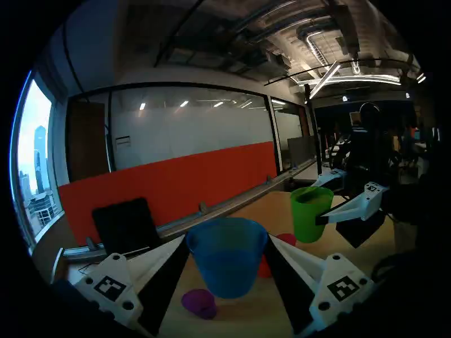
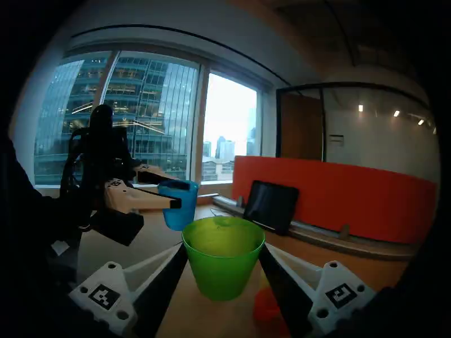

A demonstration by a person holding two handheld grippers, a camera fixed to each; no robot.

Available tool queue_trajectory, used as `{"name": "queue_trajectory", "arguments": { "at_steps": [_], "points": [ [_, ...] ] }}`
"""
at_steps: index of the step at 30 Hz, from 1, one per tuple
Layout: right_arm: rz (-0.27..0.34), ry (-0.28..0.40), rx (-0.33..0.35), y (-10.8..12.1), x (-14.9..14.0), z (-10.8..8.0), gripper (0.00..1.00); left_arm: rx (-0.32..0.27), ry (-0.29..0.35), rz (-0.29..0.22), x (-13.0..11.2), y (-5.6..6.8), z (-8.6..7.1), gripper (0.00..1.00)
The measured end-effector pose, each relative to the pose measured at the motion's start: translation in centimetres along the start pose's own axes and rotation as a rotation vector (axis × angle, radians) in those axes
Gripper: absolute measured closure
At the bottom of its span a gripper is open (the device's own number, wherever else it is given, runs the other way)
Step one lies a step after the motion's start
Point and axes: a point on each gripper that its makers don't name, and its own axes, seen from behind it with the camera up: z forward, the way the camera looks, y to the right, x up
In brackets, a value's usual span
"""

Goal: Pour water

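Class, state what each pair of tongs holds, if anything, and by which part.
Left tongs grip the blue cup by its opposite sides, just under the rim. Right tongs grip the green cup the same way.

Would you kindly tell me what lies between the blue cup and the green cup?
A small red item, seemingly another cup, sits on the table between the blue cup and the green cup, as the left gripper view shows.
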Motion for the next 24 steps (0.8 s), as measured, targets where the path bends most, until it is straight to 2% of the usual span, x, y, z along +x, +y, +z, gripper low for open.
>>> {"name": "queue_trajectory", "arguments": {
  "at_steps": [13, 24],
  "points": [
    [-0.004, -0.002, 0.035, -1.0, -0.4, 0.8, 0.10, 0.019, 0.030, 0.118, 3.0, 0.3, -0.1, 0.12],
    [-0.008, -0.008, 0.063, -2.0, -0.9, 1.3, 0.10, 0.041, 0.057, 0.264, 5.5, 0.6, 0.1, 0.12]
  ]
}}
